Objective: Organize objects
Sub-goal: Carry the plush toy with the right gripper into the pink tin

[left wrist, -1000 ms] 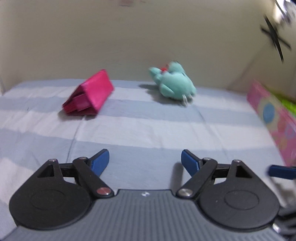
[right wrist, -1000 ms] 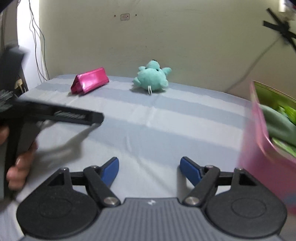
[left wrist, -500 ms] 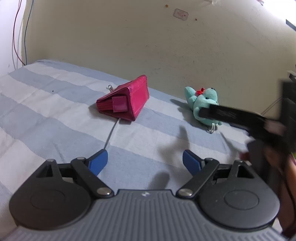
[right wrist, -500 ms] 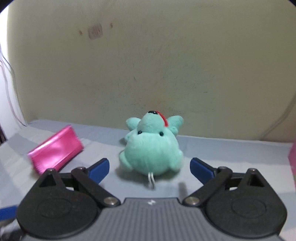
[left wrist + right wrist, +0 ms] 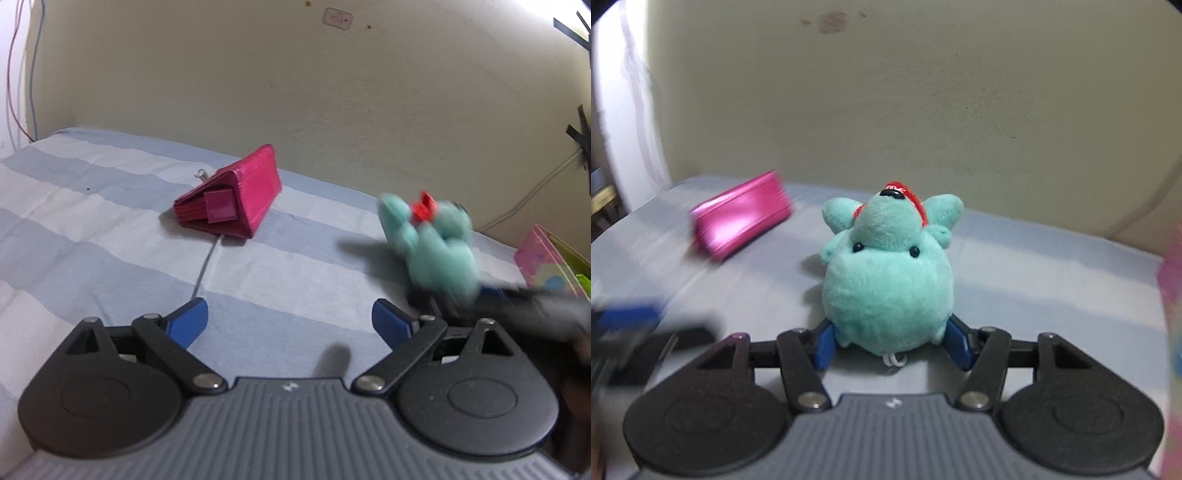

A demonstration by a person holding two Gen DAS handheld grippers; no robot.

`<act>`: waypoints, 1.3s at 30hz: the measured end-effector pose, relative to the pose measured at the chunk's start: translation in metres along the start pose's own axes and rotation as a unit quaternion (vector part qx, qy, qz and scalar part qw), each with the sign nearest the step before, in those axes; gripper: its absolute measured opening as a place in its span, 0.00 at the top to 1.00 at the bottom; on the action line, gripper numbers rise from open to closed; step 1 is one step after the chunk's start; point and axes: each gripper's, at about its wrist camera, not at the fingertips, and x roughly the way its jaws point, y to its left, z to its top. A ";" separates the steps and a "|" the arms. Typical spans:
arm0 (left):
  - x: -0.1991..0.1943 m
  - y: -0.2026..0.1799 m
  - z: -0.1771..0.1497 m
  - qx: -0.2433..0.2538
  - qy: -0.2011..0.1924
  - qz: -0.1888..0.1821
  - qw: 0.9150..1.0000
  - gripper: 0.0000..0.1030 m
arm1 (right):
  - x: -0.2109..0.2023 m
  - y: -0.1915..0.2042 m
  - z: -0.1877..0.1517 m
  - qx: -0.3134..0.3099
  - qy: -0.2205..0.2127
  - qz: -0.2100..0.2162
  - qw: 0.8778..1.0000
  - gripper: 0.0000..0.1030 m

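A teal plush toy (image 5: 886, 280) with a red band sits between the blue pads of my right gripper (image 5: 891, 341), whose jaws are closing and press its lower sides. The left wrist view shows the same toy (image 5: 436, 243) blurred, with the right gripper (image 5: 535, 299) behind it. A pink wallet (image 5: 236, 199) lies on the striped bedsheet (image 5: 110, 221), ahead and slightly left of my left gripper (image 5: 290, 317). The left jaws are opening and nothing is between them. In the right wrist view the wallet (image 5: 738, 218) lies left of the toy.
A pink patterned box (image 5: 546, 258) with green contents stands at the right edge of the bed. A beige wall runs close behind the objects. Cables hang at the far left. The left gripper (image 5: 628, 325) shows blurred at the right view's left edge.
My right gripper has moved up to the plush toy and closed its jaws around it. The toy now looks shifted and blurred in the left view. The left jaws have spread wider.
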 end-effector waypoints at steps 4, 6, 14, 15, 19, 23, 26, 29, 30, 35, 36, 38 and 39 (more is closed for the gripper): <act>0.000 0.000 -0.001 0.003 -0.001 -0.011 1.000 0.04 | -0.067 0.000 -0.051 -0.019 0.004 0.006 1.000 0.45; 0.000 -0.001 -0.002 0.005 -0.002 -0.019 1.000 0.04 | -0.102 -0.004 -0.078 -0.019 0.006 0.004 1.000 0.45; -0.005 -0.016 -0.009 0.049 0.002 -0.074 0.996 0.04 | -0.214 -0.026 -0.171 0.008 -0.009 -0.086 0.996 0.44; -0.007 -0.021 -0.012 0.062 0.001 -0.079 0.995 0.04 | -0.221 -0.034 -0.177 0.019 -0.010 -0.096 0.995 0.42; -0.016 -0.046 -0.027 0.089 0.040 -0.136 0.986 0.04 | -0.245 -0.040 -0.198 0.052 -0.021 -0.139 0.989 0.28; -0.046 -0.089 -0.043 0.120 0.063 -0.226 0.965 0.05 | -0.260 -0.044 -0.213 0.090 -0.035 -0.161 0.982 0.26; -0.072 -0.130 -0.047 0.155 0.061 -0.287 0.943 0.04 | -0.271 -0.053 -0.219 0.107 -0.057 -0.146 0.982 0.23; -0.092 -0.167 -0.053 0.202 0.059 -0.324 0.922 0.04 | -0.277 -0.052 -0.221 0.108 -0.076 -0.120 0.984 0.22; -0.093 -0.175 -0.056 0.211 0.061 -0.333 0.917 0.04 | -0.277 -0.050 -0.220 0.104 -0.080 -0.113 0.985 0.22; -0.097 -0.194 -0.070 0.218 0.099 -0.377 0.895 0.04 | -0.274 -0.047 -0.222 0.092 -0.089 -0.077 0.989 0.22; -0.096 -0.193 -0.071 0.216 0.107 -0.387 0.890 0.04 | -0.273 -0.045 -0.222 0.089 -0.089 -0.071 0.990 0.22; -0.096 -0.191 -0.077 0.219 0.112 -0.391 0.887 0.04 | -0.268 -0.043 -0.221 0.087 -0.088 -0.064 0.990 0.22; -0.095 -0.191 -0.080 0.223 0.114 -0.387 0.887 0.04 | -0.265 -0.044 -0.218 0.088 -0.088 -0.059 0.991 0.22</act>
